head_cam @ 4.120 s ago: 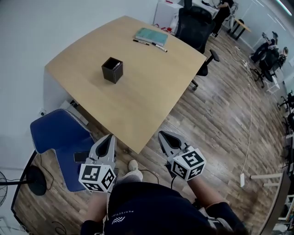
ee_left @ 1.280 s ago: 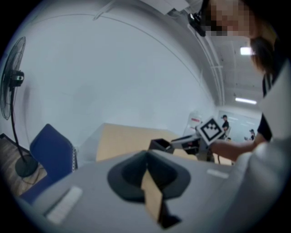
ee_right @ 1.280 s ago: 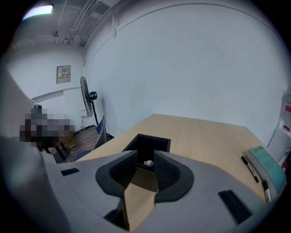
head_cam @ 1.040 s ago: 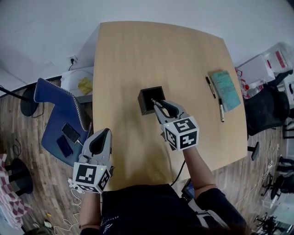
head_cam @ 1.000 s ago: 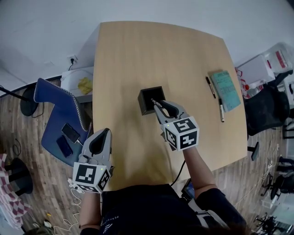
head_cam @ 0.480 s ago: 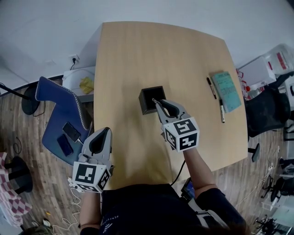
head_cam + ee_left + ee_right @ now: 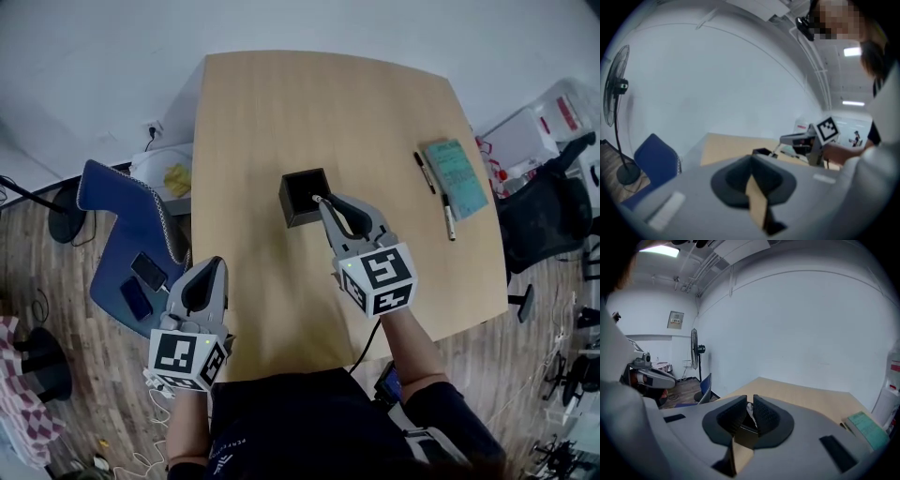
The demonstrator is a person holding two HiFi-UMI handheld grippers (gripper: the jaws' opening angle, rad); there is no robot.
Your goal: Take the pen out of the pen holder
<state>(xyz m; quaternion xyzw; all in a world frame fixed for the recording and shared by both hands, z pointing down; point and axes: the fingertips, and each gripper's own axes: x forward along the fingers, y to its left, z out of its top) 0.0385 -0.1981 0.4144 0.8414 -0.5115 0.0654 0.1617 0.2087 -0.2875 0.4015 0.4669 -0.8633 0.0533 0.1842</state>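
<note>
Pen (image 7: 749,409), apparently one, gripped by just-closing right claw (image 7: 326,204), one holder (image 7: 292,214), left claw (image 7: 208,278) shut, two spare pens (image 7: 424,172) (image 7: 446,217)

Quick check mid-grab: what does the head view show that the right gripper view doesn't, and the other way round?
Head view only: the pen holder's open top, seen from above, and a phone on the blue chair. Right gripper view only: the right hand-held gripper's jaws close up, which have just been closing, pinching the pen, plus a standing fan. Both: table, notebook, holder, chair.
</note>
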